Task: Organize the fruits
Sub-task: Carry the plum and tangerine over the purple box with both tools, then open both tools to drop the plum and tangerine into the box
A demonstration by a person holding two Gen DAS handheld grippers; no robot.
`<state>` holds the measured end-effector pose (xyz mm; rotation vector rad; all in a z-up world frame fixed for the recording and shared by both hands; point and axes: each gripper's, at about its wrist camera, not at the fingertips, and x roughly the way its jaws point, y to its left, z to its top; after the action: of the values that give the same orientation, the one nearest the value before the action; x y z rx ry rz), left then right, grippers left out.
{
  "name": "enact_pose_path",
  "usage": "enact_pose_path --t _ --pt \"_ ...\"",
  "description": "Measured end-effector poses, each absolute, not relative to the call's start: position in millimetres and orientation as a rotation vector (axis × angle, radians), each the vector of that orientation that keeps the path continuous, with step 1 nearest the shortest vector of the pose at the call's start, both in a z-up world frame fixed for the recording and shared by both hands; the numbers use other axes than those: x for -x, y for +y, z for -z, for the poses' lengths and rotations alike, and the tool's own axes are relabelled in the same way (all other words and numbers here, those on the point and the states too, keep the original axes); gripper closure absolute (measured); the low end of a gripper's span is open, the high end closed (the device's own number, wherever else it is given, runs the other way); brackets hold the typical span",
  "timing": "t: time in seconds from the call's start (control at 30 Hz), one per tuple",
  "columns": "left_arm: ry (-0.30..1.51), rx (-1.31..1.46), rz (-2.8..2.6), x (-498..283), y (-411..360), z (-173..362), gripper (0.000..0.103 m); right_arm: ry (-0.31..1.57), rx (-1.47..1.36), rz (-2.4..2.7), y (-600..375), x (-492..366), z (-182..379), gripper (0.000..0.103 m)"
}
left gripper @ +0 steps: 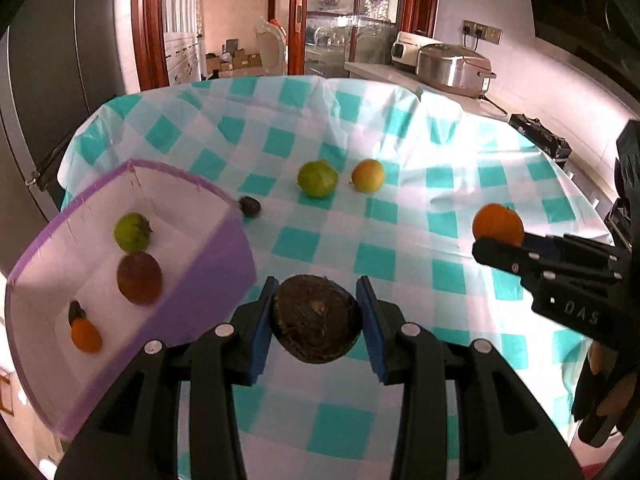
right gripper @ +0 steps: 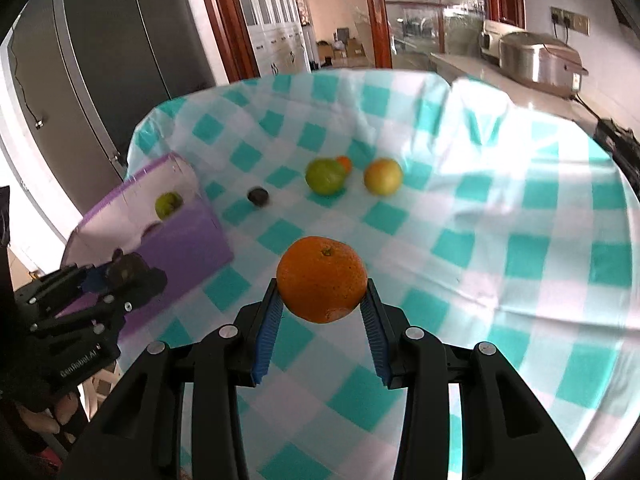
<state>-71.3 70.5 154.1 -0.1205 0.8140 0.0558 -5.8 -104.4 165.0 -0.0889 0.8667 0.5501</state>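
**Two fruits held, box off to the left**

The brown fruit (left gripper: 316, 318) sits clamped in the left hand-held gripper (left gripper: 318, 320), above the worktop (left gripper: 400, 240); the orange (right gripper: 322, 278) is clamped in the right hand-held gripper (right gripper: 322, 308). Best carry each over the purple box (left gripper: 208, 276), left of both, and lower before letting go. It holds a green fruit (left gripper: 132, 232), a brown one (left gripper: 139, 277) and a small orange one (left gripper: 85, 334).
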Motion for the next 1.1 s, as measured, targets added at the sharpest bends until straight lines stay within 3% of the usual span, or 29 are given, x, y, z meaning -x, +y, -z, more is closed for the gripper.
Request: enact_pose_path --t 0.37,0.67,1.1 --pt "0.879 0.042 -0.006 51 209 -172 0.063 0.864 0.042 -0.576 53 -12 -177 0.063" --pt "1.027 0.017 -0.016 49 307 -132 0.063 0.951 0.12 -0.557 153 -7 -155 0.063" --pt "1.308 0.08 -0.025 10 365 -58 0.063 1.193 0.458 -0.549 226 12 -89 0.062"
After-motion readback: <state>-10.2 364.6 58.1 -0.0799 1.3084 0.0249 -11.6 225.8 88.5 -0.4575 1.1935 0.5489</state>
